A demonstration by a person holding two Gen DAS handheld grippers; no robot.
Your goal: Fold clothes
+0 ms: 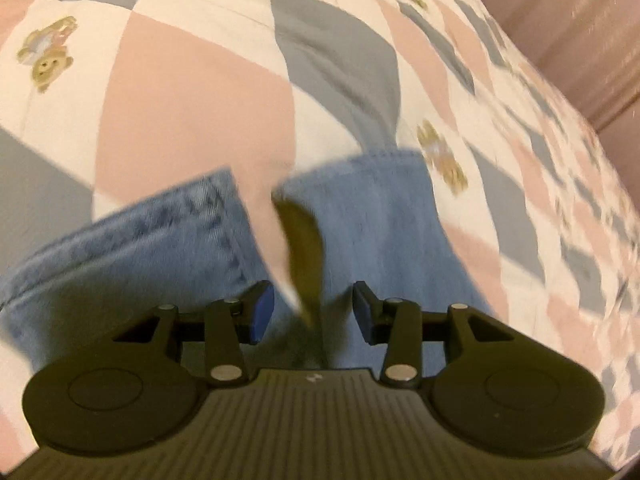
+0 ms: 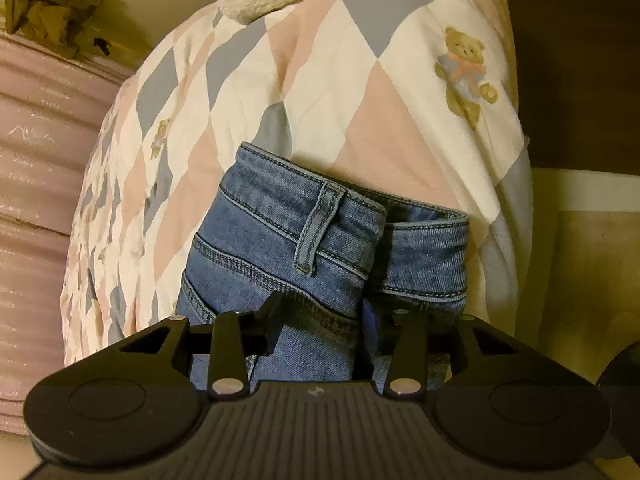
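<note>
1. Spread under everything is a quilt point(image 1: 192, 92) with pink, grey and cream diamonds and small teddy bear prints; a pink padded wall point(image 2: 36, 152) runs along its far side, and a crumpled brown cloth point(image 2: 52, 16) lies on a ledge above that wall.
2. Your jeans point(image 2: 280, 232) lie on the quilt. In your right wrist view the waistband end, with a belt loop point(image 2: 320, 228), points away from you, and the long axis runs from the tongs toward the far edge of the bed.
3. In your left wrist view the two leg hems point(image 1: 160, 232) point away from you, with a strip of quilt showing in the gap between them. This view is blurred, so fine detail is lost.
4. Your right gripper point(image 2: 324, 320) is pinching a bunched fold of denim just below the waistband; the fabric fills the space between the fingers.
5. Your left gripper point(image 1: 314, 312) has its blue pads point(image 1: 262, 312) spread apart, sitting over the gap between the legs. You cannot tell whether the pads touch the denim.
</note>
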